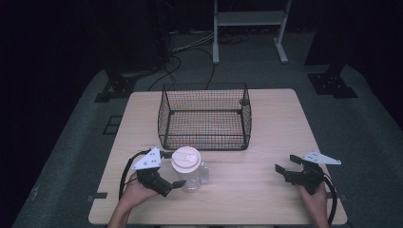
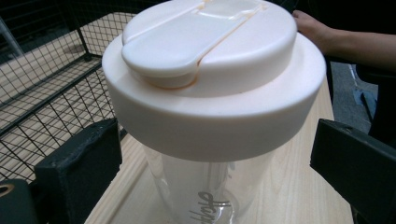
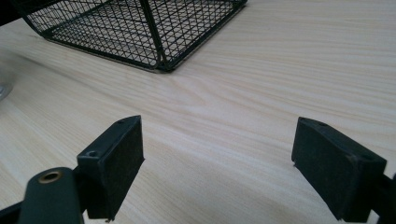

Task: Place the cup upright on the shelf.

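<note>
I had my left gripper (image 1: 167, 169) up against the clear shaker bottle (image 1: 186, 169), jaws spread wide, one on each side of its body just under the lid, and as far as I could tell neither pad was touching yet. The bottle stood upright on the wooden table (image 1: 266, 137), near my front edge and just in front of the black wire basket (image 1: 205, 115), which sat empty toward the middle. From the left gripper view the cream lid (image 2: 212, 70) loomed large, flip cap closed, overhanging the transparent wall (image 2: 205, 186) beneath it. I judged the thing light, since it looked empty, but the smooth plastic would be slick and the wall might flex a little under a hard pinch. So the place to take it, I reckoned, was the body right below the lid, where the rim above would act as a stop if it slipped downward. Grabbing the lid itself looked too broad for the jaws. A small clear object (image 1: 204, 173) stood just beside the bottle on its right, and I couldn't tell what it was. My right gripper (image 1: 287, 166) hung well apart at the right side of the table, jaws wide and holding nothing, bare wood between them.
</note>
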The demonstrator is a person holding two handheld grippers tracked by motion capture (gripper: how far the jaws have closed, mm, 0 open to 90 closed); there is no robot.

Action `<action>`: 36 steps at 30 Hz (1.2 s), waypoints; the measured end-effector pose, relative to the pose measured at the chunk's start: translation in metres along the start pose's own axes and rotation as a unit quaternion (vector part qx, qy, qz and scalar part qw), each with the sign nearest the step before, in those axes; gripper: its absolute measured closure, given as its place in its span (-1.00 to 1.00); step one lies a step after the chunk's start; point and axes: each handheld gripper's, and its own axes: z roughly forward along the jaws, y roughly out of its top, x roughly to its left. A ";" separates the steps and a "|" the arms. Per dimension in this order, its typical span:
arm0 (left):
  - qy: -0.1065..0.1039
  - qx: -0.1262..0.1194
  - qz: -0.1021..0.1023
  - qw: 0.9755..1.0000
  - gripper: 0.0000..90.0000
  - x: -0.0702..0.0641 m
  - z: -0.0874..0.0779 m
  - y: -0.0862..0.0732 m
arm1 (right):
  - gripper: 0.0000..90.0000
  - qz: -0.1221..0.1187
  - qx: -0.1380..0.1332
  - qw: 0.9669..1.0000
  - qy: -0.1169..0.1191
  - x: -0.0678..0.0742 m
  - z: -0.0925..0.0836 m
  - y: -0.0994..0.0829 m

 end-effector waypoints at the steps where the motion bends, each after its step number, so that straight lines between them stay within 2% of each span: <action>1: 0.000 0.003 -0.001 1.000 -0.97 0.001 0.001 0.000 | -0.65 0.000 0.000 1.000 0.000 0.000 0.000 0.000; 10: -0.013 0.008 -0.007 1.000 -0.97 0.005 0.008 0.004 | -0.65 0.001 0.000 1.000 0.001 0.000 0.000 0.000; 23: -0.026 0.016 -0.003 1.000 -0.97 0.008 0.018 0.008 | -0.65 0.000 0.000 1.000 0.001 0.000 0.000 0.000; 27: -0.032 0.019 -0.007 0.999 -0.97 0.010 0.022 0.008 | -0.65 0.000 0.000 1.000 0.001 0.000 0.000 0.000; 36: -0.032 0.019 -0.009 0.999 -0.97 0.011 0.027 0.009 | -0.65 0.000 0.000 1.000 0.001 0.000 0.000 0.000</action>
